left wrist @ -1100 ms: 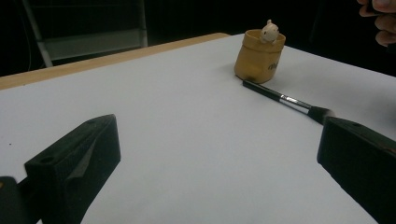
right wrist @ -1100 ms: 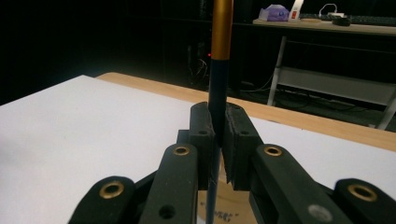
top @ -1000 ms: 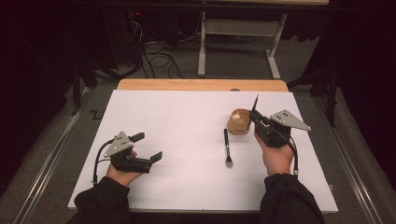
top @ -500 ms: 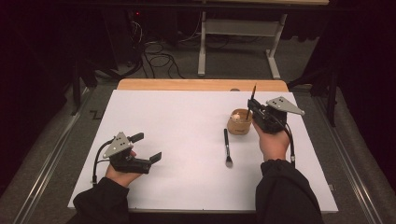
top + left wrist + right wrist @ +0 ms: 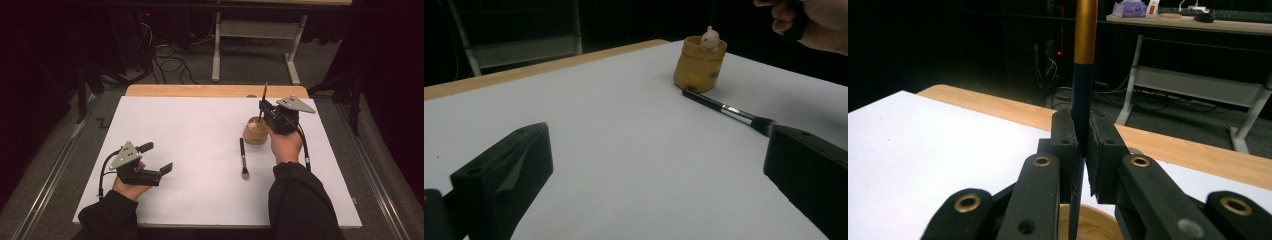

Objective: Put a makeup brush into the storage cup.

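My right gripper (image 5: 262,108) is shut on a thin dark brush (image 5: 264,92) with a gold band (image 5: 1085,30), held upright. Its lower end hangs over the mouth of a small wooden cup (image 5: 255,133), and the cup's rim (image 5: 1094,225) shows just under the jaws of the right gripper (image 5: 1083,145). A second brush (image 5: 243,156) lies flat on the white table (image 5: 190,125), left of the cup. In the left gripper view the cup (image 5: 698,67) carries a small pale figure (image 5: 710,38), and the lying brush (image 5: 725,108) rests beside it. My left gripper (image 5: 159,157) rests at the front left, open and holding nothing (image 5: 656,170).
A wooden strip (image 5: 200,91) runs along the table's far edge. Behind it are a white desk frame (image 5: 250,35) and cables on the floor (image 5: 165,60). The person's right hand (image 5: 819,25) shows at the upper right of the left gripper view.
My right gripper has carried the upright brush away from the person and slightly left, from beside the cup to over it. The left gripper has stayed put.
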### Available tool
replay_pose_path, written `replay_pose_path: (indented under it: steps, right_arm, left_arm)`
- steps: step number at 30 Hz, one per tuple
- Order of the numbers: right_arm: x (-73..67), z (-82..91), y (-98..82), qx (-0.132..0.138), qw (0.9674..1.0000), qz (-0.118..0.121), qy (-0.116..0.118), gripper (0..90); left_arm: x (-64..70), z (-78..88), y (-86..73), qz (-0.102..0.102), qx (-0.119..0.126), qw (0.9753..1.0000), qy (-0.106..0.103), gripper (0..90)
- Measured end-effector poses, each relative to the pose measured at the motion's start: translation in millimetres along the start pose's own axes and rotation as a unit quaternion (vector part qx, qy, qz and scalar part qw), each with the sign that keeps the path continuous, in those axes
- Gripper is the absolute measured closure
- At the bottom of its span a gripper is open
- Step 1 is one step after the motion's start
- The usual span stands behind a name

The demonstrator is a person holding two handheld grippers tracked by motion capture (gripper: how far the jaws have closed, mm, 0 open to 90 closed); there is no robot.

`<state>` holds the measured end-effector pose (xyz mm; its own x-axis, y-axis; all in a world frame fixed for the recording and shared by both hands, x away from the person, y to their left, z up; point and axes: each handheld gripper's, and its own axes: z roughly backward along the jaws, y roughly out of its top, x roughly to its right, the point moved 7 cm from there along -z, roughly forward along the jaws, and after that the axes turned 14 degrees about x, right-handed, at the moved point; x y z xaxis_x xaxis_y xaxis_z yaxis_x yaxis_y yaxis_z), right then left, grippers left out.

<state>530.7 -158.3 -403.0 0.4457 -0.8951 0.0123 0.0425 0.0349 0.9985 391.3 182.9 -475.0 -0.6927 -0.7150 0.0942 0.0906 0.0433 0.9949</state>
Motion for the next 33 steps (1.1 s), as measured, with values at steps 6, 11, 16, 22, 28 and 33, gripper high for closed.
replay_pose_path:
  steps: [6,11,16,22,28,33]
  right_arm:
    - [2.1,-5.2,-2.6,-0.007,1.0,0.002,-0.005,84.8]
    - [3.9,-7.1,-5.1,-0.014,0.9999,0.007,-0.007,84.8]
    - [4.3,-7.8,-10.2,-0.023,0.9997,0.011,-0.007,84.8]
    - [5.5,-8.6,-18.0,-0.035,0.9992,0.017,-0.007,84.8]
    - [6.9,-9.1,-26.2,-0.05,0.9986,0.016,-0.008,84.7]
    - [7.8,-9.5,-31.3,-0.059,0.9981,0.017,-0.007,84.8]
  left_arm:
    - [-1.4,1.0,1.0,0.003,0.003,1.0,0.001,0.1]
    - [-0.4,1.1,1.4,0.001,0.004,1.0,-0.001,0.1]
    - [-0.5,0.9,1.4,0.002,0.004,1.0,-0.001,0.2]
    - [0.2,0.8,1.1,0.002,0.003,1.0,-0.003,0.2]
    - [0.0,0.6,1.1,0.008,0.004,1.0,-0.004,0.2]
    - [0.8,0.4,0.9,0.007,0.003,1.0,-0.006,0.2]
